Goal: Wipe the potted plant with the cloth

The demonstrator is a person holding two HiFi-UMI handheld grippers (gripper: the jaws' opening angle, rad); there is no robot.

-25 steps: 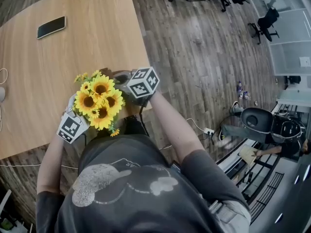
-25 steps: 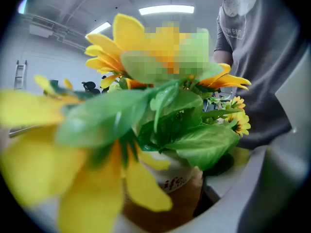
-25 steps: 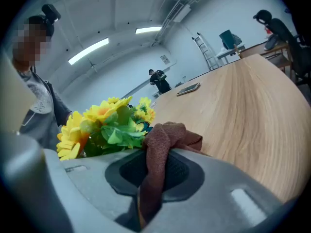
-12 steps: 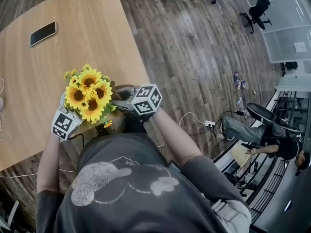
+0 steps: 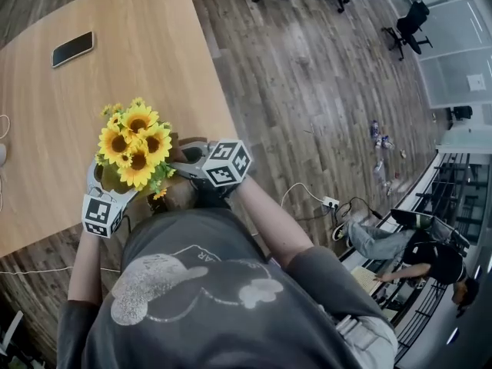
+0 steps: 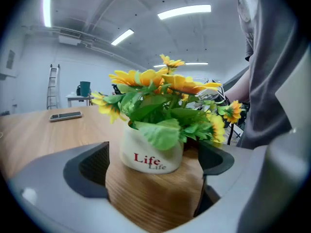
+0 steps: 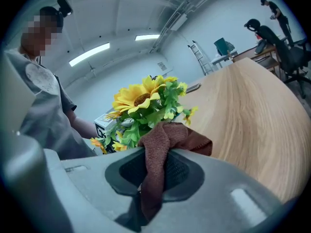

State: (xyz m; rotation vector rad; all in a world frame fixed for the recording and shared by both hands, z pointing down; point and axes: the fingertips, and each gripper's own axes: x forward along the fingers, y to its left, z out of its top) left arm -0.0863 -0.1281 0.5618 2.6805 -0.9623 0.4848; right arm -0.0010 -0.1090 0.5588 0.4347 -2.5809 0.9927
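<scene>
— Plant point(image 5: 134, 144): where does it stand?
— At the tabletop's point(image 5: 154, 52) near edge, close to the near right corner, in a white pot point(image 6: 150, 154). The left gripper point(image 6: 154, 163) is spread, one jaw on each side of the pot. I can't tell whether either touches it.
— And the cloth point(image 7: 167, 140)?
— Brown, clamped in the right gripper point(image 7: 155, 171), bunched just beside the leaves point(image 7: 131, 130).
— How would you wipe well?
— I'd close the left on the pot first, so nothing tips off the edge. Then light strokes, each leaf from base to tip, and the pot wall last. The plant looks light, and a snagged fold could drag it.
— Any writing?
— "Life" in red on the pot, with a smaller, darker "Life" just under it.
</scene>
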